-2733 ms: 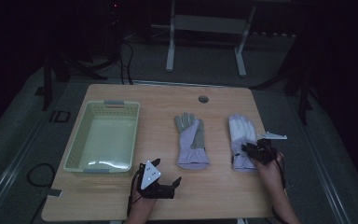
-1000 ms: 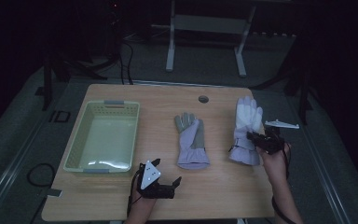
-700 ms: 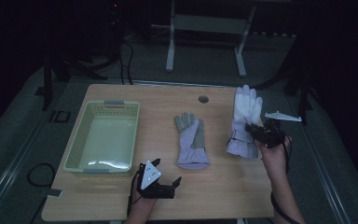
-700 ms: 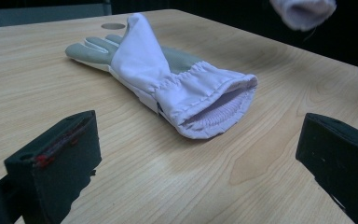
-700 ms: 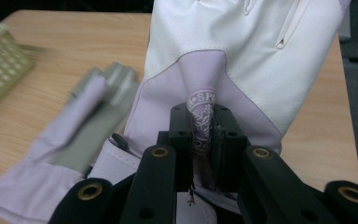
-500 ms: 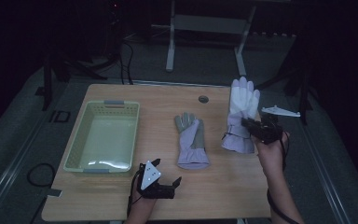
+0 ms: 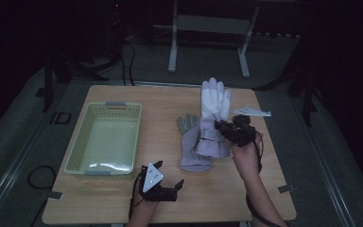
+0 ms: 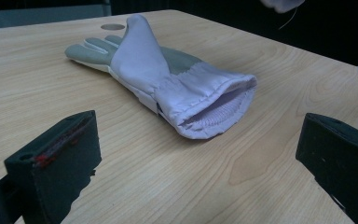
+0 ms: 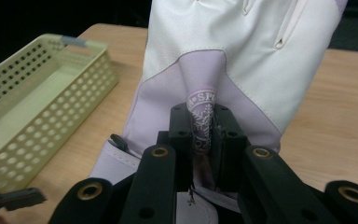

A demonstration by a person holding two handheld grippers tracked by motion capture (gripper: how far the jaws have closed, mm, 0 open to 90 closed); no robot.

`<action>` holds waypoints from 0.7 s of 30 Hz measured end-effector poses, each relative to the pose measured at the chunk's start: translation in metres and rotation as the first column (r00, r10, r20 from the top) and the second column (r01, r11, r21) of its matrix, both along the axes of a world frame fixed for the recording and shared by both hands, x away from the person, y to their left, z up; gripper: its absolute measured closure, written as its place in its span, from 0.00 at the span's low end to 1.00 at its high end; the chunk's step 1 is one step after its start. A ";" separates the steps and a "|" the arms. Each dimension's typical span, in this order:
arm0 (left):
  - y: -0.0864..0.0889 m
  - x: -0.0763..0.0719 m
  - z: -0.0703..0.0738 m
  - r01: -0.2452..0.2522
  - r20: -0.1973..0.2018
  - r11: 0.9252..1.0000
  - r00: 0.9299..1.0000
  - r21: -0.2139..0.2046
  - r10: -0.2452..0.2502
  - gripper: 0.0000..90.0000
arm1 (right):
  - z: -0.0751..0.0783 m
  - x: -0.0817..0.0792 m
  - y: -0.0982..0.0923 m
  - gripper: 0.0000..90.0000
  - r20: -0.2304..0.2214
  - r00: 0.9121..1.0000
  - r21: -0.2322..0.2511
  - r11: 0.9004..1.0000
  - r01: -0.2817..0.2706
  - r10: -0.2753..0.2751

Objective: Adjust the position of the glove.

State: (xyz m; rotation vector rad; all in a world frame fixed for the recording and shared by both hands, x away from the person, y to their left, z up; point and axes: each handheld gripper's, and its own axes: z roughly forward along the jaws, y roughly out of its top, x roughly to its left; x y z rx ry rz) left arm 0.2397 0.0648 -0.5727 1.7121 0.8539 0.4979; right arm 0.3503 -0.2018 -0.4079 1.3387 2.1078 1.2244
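Dim room, wooden table (image 7: 123, 198) lit only in the middle; everything beyond its far edge is near black, with a pale stand barely readable. Right gripper (image 7: 221, 126) held above the table's right half, jaws pinched tight on a fold of the white-and-lilac glove (image 7: 213, 111); in the right gripper view the fold (image 9: 202, 122), with a printed emblem, stands squeezed between the two black jaws, and the rest of that glove (image 9: 233, 60) spreads up past the top edge, fingertips cut off. In the high view the held glove hangs clear of the table surface with its fingers pointing toward the far side; its cuff end overlaps the second glove (image 7: 192, 147) from this angle, so whether the two touch cannot be told. The second glove lies flat near the table's centre; the left gripper view shows it (image 8: 168, 79) close, cuff opening toward the camera, grey palm side partly covered by the thumb. Left gripper (image 7: 178, 187) low at the near edge, jaws wide apart with nothing between them, pointing toward that lying glove. Pale green basket (image 7: 137, 137) on the table's left half, its interior washed out by glare; its perforated wall (image 9: 60, 112) shows beside the held glove. Small dark disc near the far edge, too small to identify.
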 end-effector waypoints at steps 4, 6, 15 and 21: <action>0.000 0.000 0.000 0.000 0.000 1.000 1.000 -0.002 0.000 0.00 | -0.006 -0.002 0.013 0.89 -0.015 1.000 -0.007 1.000 -0.010 0.010; 0.000 0.000 0.000 0.002 0.001 1.000 1.000 -0.001 -0.002 0.00 | -0.015 -0.001 0.024 0.89 -0.040 0.999 -0.023 0.999 -0.029 0.028; 0.000 0.000 0.000 0.004 0.001 1.000 1.000 0.001 -0.004 0.00 | -0.055 0.007 0.042 0.89 -0.131 0.991 -0.065 0.998 -0.023 0.015; 0.000 0.000 0.000 0.006 0.001 1.000 1.000 0.001 -0.006 0.00 | -0.077 0.018 0.043 0.89 -0.180 0.984 -0.100 0.995 -0.011 -0.007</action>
